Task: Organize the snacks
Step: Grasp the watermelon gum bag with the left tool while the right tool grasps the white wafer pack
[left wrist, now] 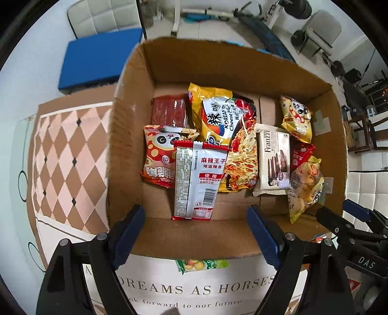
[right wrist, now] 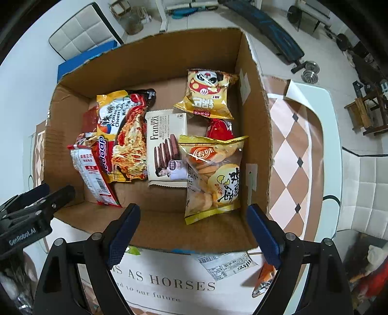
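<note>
An open cardboard box [left wrist: 131, 135] [right wrist: 254, 145] holds several snack packs: a white-and-red spicy strip pack [left wrist: 197, 179] [right wrist: 94, 179], a yellow Korean cheese noodle pack [left wrist: 225, 130] [right wrist: 126, 130], a Franzzi wafer pack [left wrist: 274, 160] [right wrist: 167, 147], a clear biscuit bag [left wrist: 305, 184] [right wrist: 213, 177] and panda snack bags [left wrist: 160, 155] [right wrist: 208, 94]. My left gripper [left wrist: 196, 232] is open and empty over the box's near wall. My right gripper [right wrist: 194, 230] is open and empty there too, and shows at the right of the left wrist view [left wrist: 344, 223].
A green snack pack [left wrist: 201, 264] lies on the table just before the box. A white wrapper [right wrist: 225, 265] and an orange pack [right wrist: 264, 278] lie there too. A blue cushion [left wrist: 97, 58] and a white chair [left wrist: 104, 17] stand behind the box. The tablecloth [left wrist: 68, 157] is checkered.
</note>
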The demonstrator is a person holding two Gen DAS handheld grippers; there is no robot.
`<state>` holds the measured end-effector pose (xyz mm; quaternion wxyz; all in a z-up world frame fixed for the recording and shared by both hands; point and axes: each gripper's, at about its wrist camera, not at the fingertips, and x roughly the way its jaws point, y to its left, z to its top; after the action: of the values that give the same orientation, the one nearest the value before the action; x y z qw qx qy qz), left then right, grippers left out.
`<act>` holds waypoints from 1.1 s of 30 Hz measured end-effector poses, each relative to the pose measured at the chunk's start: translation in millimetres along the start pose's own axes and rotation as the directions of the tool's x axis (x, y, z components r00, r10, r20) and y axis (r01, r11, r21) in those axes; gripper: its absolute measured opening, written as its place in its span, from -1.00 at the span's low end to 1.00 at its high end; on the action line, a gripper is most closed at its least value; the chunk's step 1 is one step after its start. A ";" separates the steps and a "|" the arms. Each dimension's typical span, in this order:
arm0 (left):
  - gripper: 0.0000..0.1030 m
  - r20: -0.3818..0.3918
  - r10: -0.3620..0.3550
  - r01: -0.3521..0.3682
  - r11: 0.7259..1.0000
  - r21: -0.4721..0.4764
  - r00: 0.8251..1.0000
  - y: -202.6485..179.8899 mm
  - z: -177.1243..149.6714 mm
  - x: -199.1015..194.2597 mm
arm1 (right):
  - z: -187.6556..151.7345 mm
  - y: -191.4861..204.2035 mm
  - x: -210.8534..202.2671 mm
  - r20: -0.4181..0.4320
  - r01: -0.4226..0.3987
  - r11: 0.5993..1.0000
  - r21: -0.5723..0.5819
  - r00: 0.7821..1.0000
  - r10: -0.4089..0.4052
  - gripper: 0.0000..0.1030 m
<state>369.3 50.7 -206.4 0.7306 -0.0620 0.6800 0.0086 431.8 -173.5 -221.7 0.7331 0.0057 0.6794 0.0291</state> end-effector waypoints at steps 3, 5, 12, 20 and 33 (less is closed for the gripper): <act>0.66 0.054 0.013 -0.013 1.000 -0.007 0.998 -1.8 -12.9 -9.2 | -12.4 5.2 -10.8 0.057 0.035 0.999 -0.015 0.998 -0.034 0.78; 0.66 0.084 0.022 -0.021 1.000 -0.011 0.996 -3.8 -20.1 -14.6 | -22.2 8.2 -18.7 0.090 0.045 0.999 -0.021 0.995 -0.043 0.78; 0.66 0.191 0.046 -0.044 0.999 -0.017 0.981 -2.7 -51.5 -41.3 | -53.9 14.3 -46.3 0.183 0.060 0.998 -0.032 0.982 -0.053 0.79; 0.66 0.310 0.067 -0.067 0.998 -0.009 0.948 -0.5 -90.2 -80.9 | -90.9 15.9 -84.7 0.288 0.069 0.997 -0.032 0.956 -0.057 0.79; 0.66 0.425 0.052 -0.054 0.999 -0.007 0.904 -5.2 -134.7 -130.7 | -140.2 16.6 -134.1 0.365 -0.023 1.000 -0.019 0.930 0.028 0.79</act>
<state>226.3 41.1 -85.1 0.8606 -0.0386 0.5062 0.0401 281.4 -168.1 -98.1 0.8463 0.0144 0.5308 0.0420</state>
